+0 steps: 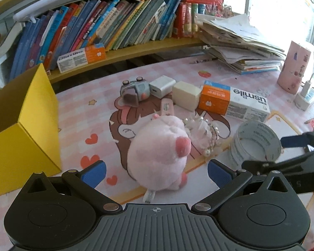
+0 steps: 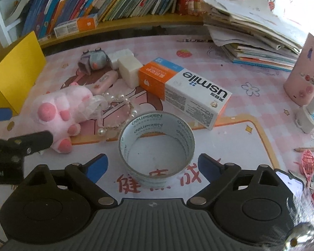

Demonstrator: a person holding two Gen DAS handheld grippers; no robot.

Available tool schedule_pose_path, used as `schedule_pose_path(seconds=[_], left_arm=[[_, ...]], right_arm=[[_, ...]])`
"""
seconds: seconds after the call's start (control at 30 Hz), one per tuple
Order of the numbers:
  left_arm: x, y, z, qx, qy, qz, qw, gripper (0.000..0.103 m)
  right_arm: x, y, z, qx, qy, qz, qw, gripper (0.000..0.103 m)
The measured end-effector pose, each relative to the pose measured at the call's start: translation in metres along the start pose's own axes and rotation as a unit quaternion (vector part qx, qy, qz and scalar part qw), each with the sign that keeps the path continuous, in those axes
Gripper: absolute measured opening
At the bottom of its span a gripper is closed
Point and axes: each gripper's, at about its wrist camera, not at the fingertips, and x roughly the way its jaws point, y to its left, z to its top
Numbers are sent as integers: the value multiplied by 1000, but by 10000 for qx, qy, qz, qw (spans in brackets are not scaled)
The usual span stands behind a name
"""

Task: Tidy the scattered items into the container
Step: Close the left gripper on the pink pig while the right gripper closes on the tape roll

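At 9 o'clock on the pink mat stands the yellow box point(image 1: 31, 113), well apart from the clutter. Left gripper point(image 1: 156, 173) spread wide, a blue pad either side of the pink plush paw point(image 1: 159, 152), not gripping; pearl bracelet point(image 1: 205, 133) at the paw's 2 o'clock. Right gripper point(image 2: 153, 165) likewise spread around the upright tape roll point(image 2: 157, 144), toothpaste carton point(image 2: 184, 92) at the roll's 1 o'clock.

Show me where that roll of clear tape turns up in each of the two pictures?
Left wrist view: the tape roll stands at the right, past the pink plush toy.
Right wrist view: the tape roll sits bottom centre, between the open right gripper fingers.
Shared landmark: the usmile box behind it.
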Motion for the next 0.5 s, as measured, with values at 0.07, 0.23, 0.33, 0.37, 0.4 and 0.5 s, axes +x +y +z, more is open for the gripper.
schedule_pose_path(seconds=[0.07, 0.23, 0.33, 0.37, 0.4, 0.5], left_arm=[[5, -1, 2, 17, -22, -7, 10000, 103], [18, -2, 7, 92, -63, 90, 9999, 103], [26, -4, 9, 176, -4, 133, 9998, 102], [29, -4, 10, 196, 16, 138, 9997, 102], [32, -5, 10, 212, 36, 135, 9997, 102], [39, -7, 10, 249, 114, 110, 9996, 99]], right_arm=[[4, -2, 1, -14, 48, 48, 10000, 89], [13, -6, 4, -65, 121, 120, 9998, 83], [18, -8, 5, -98, 152, 155, 9997, 83], [19, -8, 6, -113, 148, 159, 9997, 83], [20, -8, 6, -132, 143, 167, 9997, 83], [22, -8, 7, -181, 130, 187, 9996, 82]])
